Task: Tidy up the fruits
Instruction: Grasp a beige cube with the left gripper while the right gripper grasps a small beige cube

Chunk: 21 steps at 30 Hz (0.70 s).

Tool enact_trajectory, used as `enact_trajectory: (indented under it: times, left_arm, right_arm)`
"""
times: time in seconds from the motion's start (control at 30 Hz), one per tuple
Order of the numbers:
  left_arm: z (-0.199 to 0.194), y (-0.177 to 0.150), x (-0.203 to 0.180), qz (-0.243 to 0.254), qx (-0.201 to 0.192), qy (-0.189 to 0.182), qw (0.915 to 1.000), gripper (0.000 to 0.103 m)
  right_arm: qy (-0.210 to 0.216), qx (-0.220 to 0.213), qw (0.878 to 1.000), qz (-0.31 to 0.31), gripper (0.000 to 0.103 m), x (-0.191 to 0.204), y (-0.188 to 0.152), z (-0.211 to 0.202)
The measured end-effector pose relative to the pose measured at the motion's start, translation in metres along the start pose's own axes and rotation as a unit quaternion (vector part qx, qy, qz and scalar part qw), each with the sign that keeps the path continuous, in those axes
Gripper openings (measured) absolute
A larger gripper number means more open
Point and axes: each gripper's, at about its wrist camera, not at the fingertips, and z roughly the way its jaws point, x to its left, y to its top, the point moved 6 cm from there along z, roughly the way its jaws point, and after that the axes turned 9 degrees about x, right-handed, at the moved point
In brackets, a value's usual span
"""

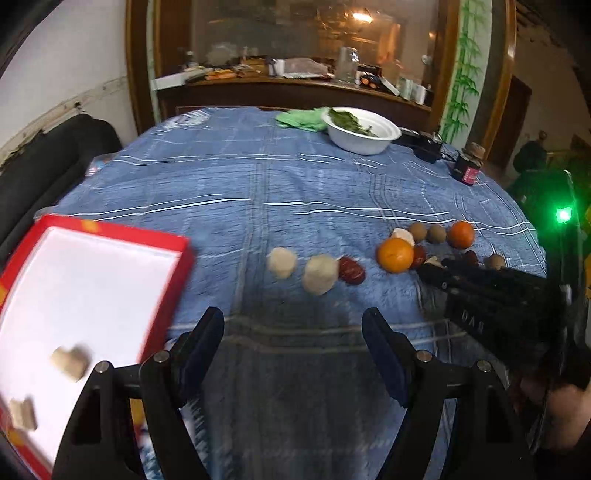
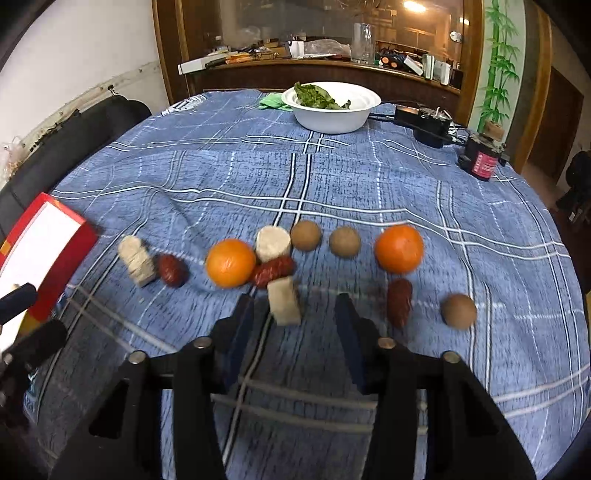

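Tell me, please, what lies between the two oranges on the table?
In the right wrist view, between the left orange and the right orange lie a pale cut piece, a red date and two brown round fruits.

Dim, cool light lies over the tablecloth [image 2: 332, 177]; warm ceiling lamps glow in the glass cabinet [image 2: 325, 33] behind, and a green light [image 1: 564, 215] flares at the left view's right edge. Fisheye bending curves the edges with dark corners; motion blur smears the red box [image 1: 92, 295] and nearby fruit.
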Motion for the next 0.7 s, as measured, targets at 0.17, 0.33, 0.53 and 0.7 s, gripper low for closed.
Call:
enact_trajectory:
  times: [0.17, 0.33, 0.53, 0.7]
  left_arm:
    - [0.018, 0.012, -0.013, 0.017, 0.004, -0.006, 0.9998, 0.068]
    - [0.043, 0.014, -0.018, 0.031, 0.039, -0.002, 0.9988, 0.047]
    - [0.049, 0.021, -0.016, 0.033, 0.033, 0.007, 0.9989, 0.031]
    - [0.048, 0.022, -0.015, 0.03, 0.036, 0.002, 0.9989, 0.026]
  right_arm:
    - [0.016, 0.003, 1.0, 0.008, 0.02, -0.001, -0.001, 0.002]
    - [0.043, 0.002, 0.999, 0.031, 0.02, -0.008, 0.0, 0.002]
    - [0.057, -0.001, 0.998, 0.029, 0.02, -0.008, 0.0, 0.001]
    - [0.06, 0.002, 0.998, 0.027, 0.019, -0.008, -0.001, 0.002]
